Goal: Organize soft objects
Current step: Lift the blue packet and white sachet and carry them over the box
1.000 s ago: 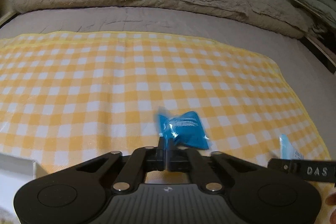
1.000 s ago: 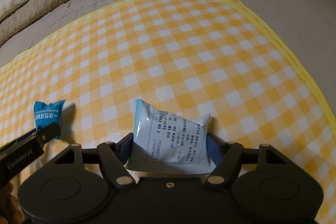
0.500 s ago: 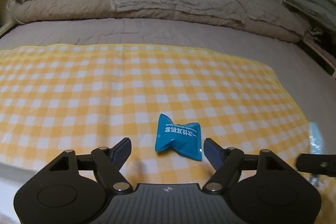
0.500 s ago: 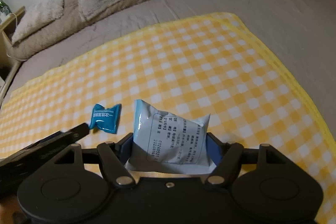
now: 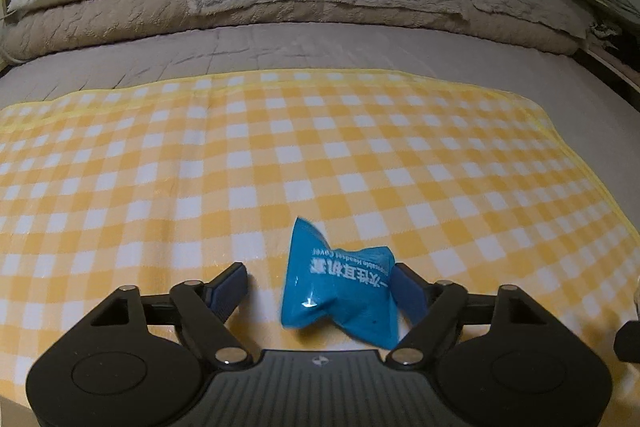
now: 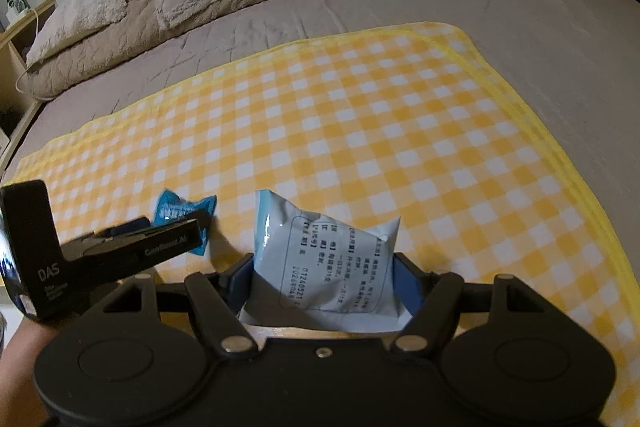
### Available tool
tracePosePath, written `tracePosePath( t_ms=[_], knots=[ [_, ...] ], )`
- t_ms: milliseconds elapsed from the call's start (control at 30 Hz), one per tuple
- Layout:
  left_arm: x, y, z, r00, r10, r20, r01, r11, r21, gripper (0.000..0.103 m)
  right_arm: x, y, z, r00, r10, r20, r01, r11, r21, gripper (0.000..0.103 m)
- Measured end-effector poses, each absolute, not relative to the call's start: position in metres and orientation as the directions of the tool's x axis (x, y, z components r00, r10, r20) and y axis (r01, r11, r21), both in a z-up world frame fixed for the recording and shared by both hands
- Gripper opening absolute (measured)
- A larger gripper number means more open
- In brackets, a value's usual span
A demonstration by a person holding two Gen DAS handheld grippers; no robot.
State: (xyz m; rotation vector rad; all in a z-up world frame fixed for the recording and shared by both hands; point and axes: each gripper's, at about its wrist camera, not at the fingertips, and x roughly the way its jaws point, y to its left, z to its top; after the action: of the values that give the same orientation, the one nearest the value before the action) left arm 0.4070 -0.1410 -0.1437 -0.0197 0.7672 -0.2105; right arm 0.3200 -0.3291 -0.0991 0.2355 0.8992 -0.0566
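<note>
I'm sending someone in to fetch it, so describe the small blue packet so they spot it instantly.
On the bed lies a yellow-and-white checked cloth. Near its front edge sits the small blue packet, crinkled, pinched in the middle, with white lettering; the neighbouring pale packet is bigger and flatter.

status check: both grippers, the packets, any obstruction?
Left gripper closing around blue packet, one pad touching. Right gripper shut on pale packet. Checked cloth otherwise bare.

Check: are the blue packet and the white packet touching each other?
Apart. The right wrist view shows a strip of checked cloth between the blue packet on the left and the white packet clamped in the right gripper.
</note>
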Motion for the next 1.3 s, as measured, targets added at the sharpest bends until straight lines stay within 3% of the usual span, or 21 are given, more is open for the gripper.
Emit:
tracePosePath(
  t_ms=[33,233,633,1300],
  knots=[
    [0.406,-0.142,-0.143,0.703,-0.188,-0.686,0.184,0.980,-0.080,0.063,0.320,-0.329,-0.100,0.620,0.049,-0.783,0.144,0.974,0.176,0.072],
    [0.404,-0.141,-0.139,0.694,-0.195,-0.693,0.184,0.979,-0.092,0.053,0.319,-0.325,-0.101,0.618,0.040,-0.785,0.140,0.977,0.159,0.072],
    [0.383,-0.147,-0.114,0.721,-0.219,-0.657,0.211,0.973,-0.094,0.051,0.310,-0.325,-0.089,0.637,0.027,-0.770,0.144,0.978,0.153,0.072],
    [0.305,-0.112,-0.011,0.814,-0.237,-0.530,0.205,0.971,-0.119,0.051,0.270,-0.315,-0.036,0.742,0.031,-0.670,0.132,0.973,0.190,0.072]
  ],
)
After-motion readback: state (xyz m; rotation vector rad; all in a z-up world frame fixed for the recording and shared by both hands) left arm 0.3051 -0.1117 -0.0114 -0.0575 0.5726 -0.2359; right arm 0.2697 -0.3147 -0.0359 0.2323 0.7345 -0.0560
